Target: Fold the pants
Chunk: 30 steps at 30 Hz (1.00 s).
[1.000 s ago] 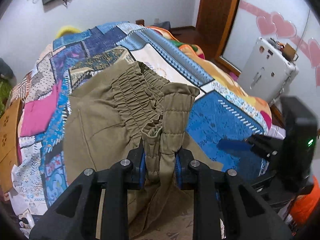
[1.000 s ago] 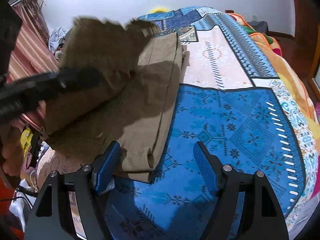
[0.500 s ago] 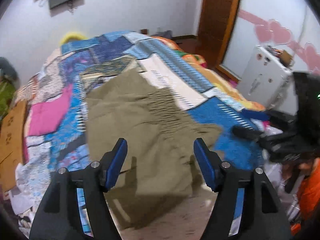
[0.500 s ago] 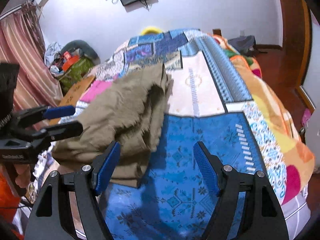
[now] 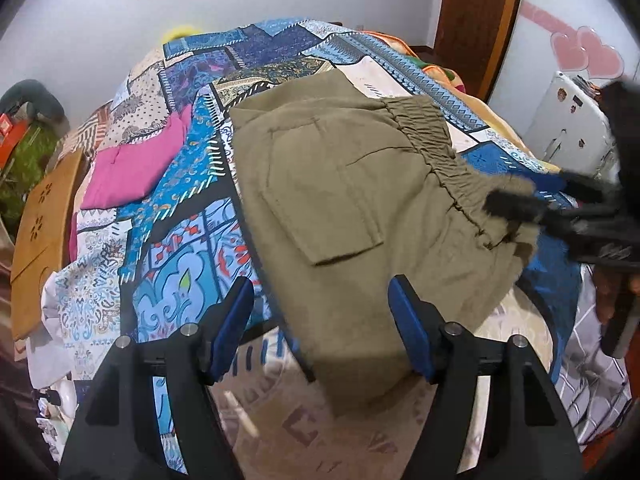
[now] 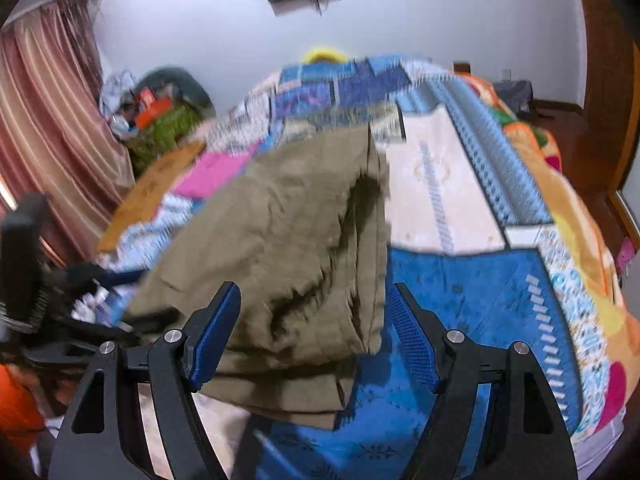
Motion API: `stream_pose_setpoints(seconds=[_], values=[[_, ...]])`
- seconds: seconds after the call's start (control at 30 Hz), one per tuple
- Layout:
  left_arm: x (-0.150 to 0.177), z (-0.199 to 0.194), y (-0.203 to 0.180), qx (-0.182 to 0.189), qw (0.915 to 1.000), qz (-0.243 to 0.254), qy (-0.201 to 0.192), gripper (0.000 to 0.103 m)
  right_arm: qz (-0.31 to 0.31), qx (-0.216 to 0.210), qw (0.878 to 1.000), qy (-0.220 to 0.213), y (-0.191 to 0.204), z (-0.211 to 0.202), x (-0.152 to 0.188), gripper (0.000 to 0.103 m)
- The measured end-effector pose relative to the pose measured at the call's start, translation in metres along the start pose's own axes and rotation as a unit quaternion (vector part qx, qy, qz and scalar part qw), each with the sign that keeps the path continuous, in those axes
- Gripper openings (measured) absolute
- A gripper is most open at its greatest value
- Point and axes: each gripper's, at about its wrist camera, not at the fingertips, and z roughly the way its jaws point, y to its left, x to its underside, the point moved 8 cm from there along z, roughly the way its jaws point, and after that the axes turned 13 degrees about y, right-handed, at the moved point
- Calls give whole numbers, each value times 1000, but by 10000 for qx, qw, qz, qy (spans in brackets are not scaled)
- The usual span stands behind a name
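Note:
The olive pants (image 5: 352,208) lie folded in a bundle on the patchwork bedspread (image 5: 176,216), back pocket up, elastic waistband toward the right. My left gripper (image 5: 322,332) is open and empty, hovering just short of the bundle's near edge. My right gripper (image 6: 312,336) is open and empty above the near right part of the pants (image 6: 296,256). In the left wrist view the right gripper (image 5: 560,216) shows blurred at the waistband's right end. In the right wrist view the left gripper (image 6: 60,312) shows at the left of the pants.
A pink cloth (image 5: 132,176) lies left of the pants on the bed. A wooden board (image 5: 44,232) leans at the bed's left side. A white case (image 5: 572,132) stands right of the bed. Curtains (image 6: 52,128) and clutter fill the far left corner.
My left gripper let go of the waistband and opened; the pants dropped flat onto the bed. Both grippers pulled back and rose. The right gripper stayed open.

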Motion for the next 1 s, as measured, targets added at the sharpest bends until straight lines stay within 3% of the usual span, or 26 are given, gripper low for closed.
stream_pose_setpoints(seconds=[0.07,0.2,0.3,0.47,0.53,0.77,1.0], values=[[8,-3,5,69,10000,-11,-1,73,11,46,9999,153,-4,11,12,72],[24,-8,17,27,10000,-59,-47,76,208,-264,9993,169,-11,8,22,72],[31,-12,26,83,9996,-250,-51,76,161,-194,9996,129,-9,7,24,72],[32,-23,43,-72,9990,-430,-53,76,231,-248,9994,121,-9,7,25,72],[24,-29,53,-361,9981,-479,-133,76,257,-259,9993,117,-9,5,26,72],[-52,-32,81,-655,9950,-509,-556,76,303,-275,9991,87,-8,-9,22,73],[-136,20,95,-385,9981,-411,-256,76,139,-189,9997,69,0,-20,27,73]])
